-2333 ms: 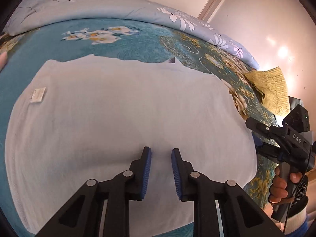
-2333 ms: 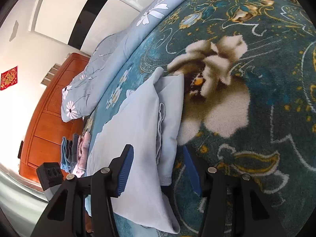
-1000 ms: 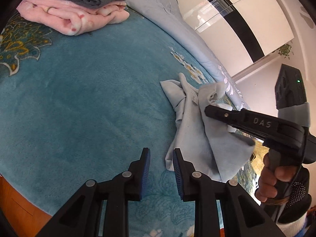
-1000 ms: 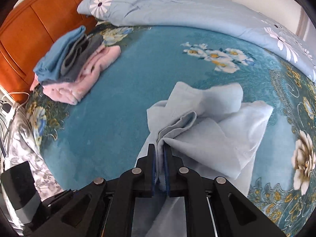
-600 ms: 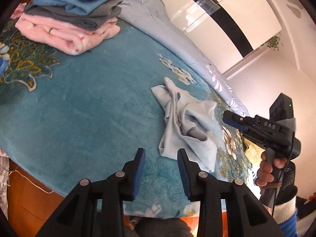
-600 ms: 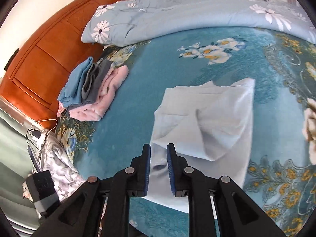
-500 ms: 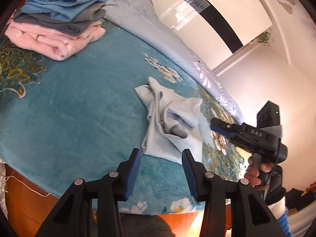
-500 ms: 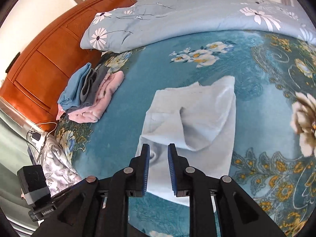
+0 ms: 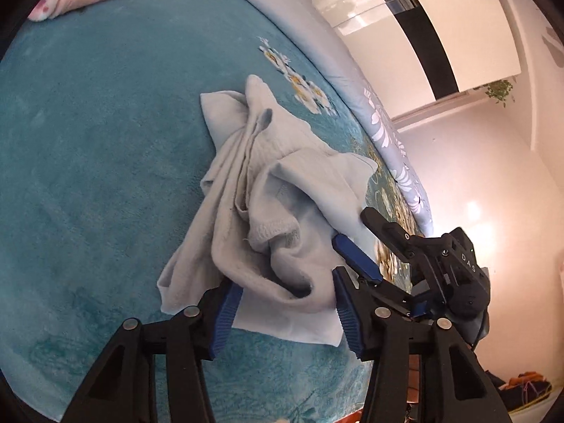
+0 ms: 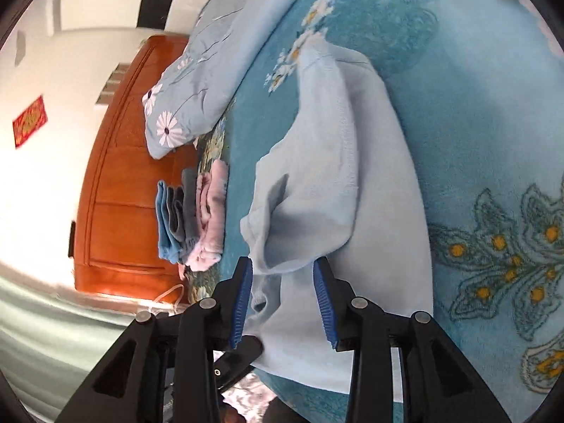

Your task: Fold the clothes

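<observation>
Bed [image 9: 88, 141] space is plentiful on the far side: a broad stretch of bare teal blanket runs from the crumpled shirt [image 9: 282, 183] out to the pile of folded clothes [image 10: 192, 218] by the wooden headboard [image 10: 116, 162]. Near edge of the bed is tight, though, with the shirt's lower hem lying close to it in the left wrist view. Along the far edge lies a pale blue flowered quilt [image 10: 211, 60].

Shirt is light blue, bunched and rumpled, not flat. Its long axis runs from the near edge of the bed away toward the quilt, with one pointed end furthest from the near edge and the wider, heaped end nearest both tools.

Left hand-held gripper [image 9: 285, 303] sits low over that near end, fingers moderately apart and just closing a little, a hump of cloth between them; the pads do not clearly press on it. Right hand-held gripper [image 10: 283, 299], reaching in beside it from the shirt's other side, has just been opening, its jaws part way apart, straddling a raised fold of the shirt [image 10: 335, 194] without pinching it.
</observation>
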Motion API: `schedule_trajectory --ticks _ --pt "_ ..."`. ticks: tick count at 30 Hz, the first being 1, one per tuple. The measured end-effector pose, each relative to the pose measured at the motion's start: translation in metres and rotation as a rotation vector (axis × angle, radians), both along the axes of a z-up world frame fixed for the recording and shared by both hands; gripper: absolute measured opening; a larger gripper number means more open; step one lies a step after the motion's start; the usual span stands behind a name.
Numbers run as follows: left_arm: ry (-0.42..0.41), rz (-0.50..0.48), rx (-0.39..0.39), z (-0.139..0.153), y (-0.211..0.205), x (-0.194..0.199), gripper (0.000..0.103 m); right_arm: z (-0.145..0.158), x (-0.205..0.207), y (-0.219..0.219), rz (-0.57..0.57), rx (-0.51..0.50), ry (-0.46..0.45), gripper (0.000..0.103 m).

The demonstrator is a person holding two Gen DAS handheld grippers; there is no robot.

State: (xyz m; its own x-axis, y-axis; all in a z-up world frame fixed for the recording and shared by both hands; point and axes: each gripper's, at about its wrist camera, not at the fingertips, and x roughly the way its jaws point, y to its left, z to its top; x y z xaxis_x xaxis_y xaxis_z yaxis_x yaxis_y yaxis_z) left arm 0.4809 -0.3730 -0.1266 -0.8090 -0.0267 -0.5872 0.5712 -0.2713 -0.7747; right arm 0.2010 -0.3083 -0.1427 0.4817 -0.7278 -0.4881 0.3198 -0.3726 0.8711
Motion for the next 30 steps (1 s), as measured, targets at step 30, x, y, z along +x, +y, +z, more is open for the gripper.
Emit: schedule_trajectory --ticks 30 --pt "0.132 -0.132 -0.179 0.009 -0.011 0.041 0.045 0.081 0.001 -0.106 0.2 -0.078 0.439 0.008"
